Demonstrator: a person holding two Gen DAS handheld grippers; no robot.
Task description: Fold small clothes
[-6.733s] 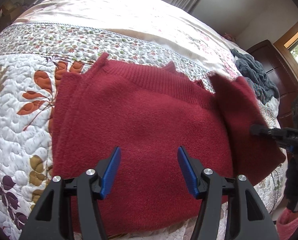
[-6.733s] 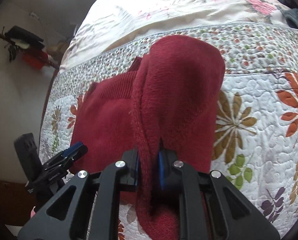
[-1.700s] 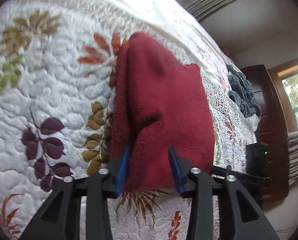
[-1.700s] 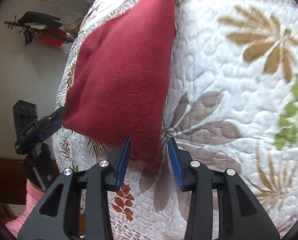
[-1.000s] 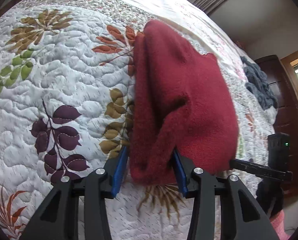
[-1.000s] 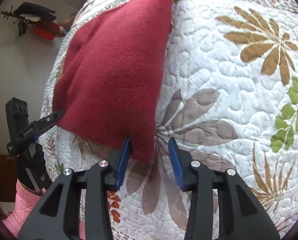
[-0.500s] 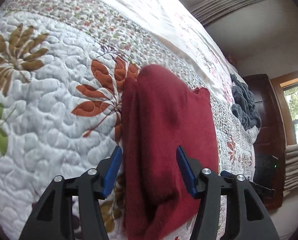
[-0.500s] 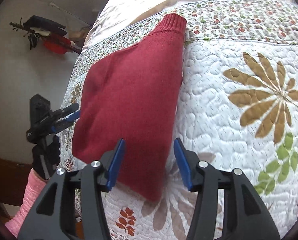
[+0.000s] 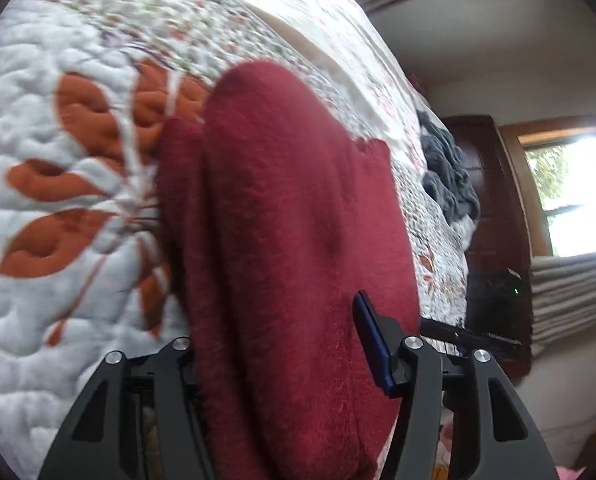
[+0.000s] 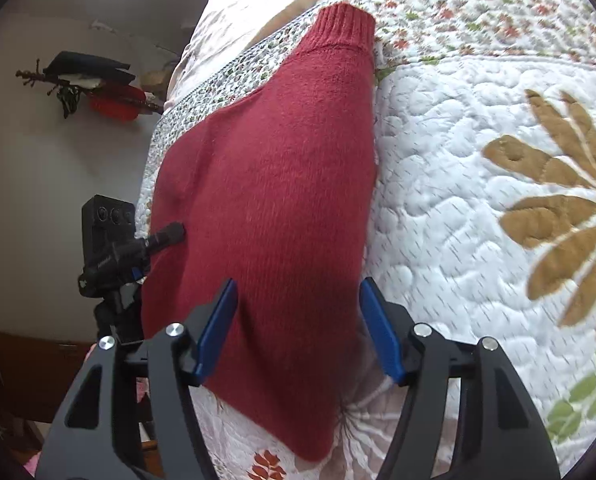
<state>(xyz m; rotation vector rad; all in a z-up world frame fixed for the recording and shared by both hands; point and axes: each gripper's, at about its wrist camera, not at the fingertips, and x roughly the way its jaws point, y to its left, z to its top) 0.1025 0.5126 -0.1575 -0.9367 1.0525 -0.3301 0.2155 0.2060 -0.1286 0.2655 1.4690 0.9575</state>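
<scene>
A dark red knit sweater [image 9: 282,208] lies folded in a long narrow stack on the quilted bedspread [image 9: 58,112]. Its ribbed cuff [image 10: 343,24] points toward the far side. My left gripper [image 9: 286,332] is open and low over the near left edge. One blue pad [image 9: 371,340] shows; the sweater hides the other finger. My right gripper [image 10: 298,328] is open, its blue pads straddling the near right part of the sweater [image 10: 274,184] without pinching it. The left gripper [image 10: 154,244] touches the sweater's left edge in the right wrist view. The right gripper [image 9: 465,336] is beyond the sweater's right edge.
A grey garment [image 9: 445,176] lies heaped at the bed's far right, beside a dark wooden headboard [image 9: 493,200] and a window [image 9: 573,200]. Dark items hang on a wall rack [image 10: 90,80] to the left. The floral quilt [image 10: 477,208] extends right of the sweater.
Both grippers let go of the sweater's near corners about a second ago and now stand open. They have moved forward and lower over the folded sweater, which lies flat.
</scene>
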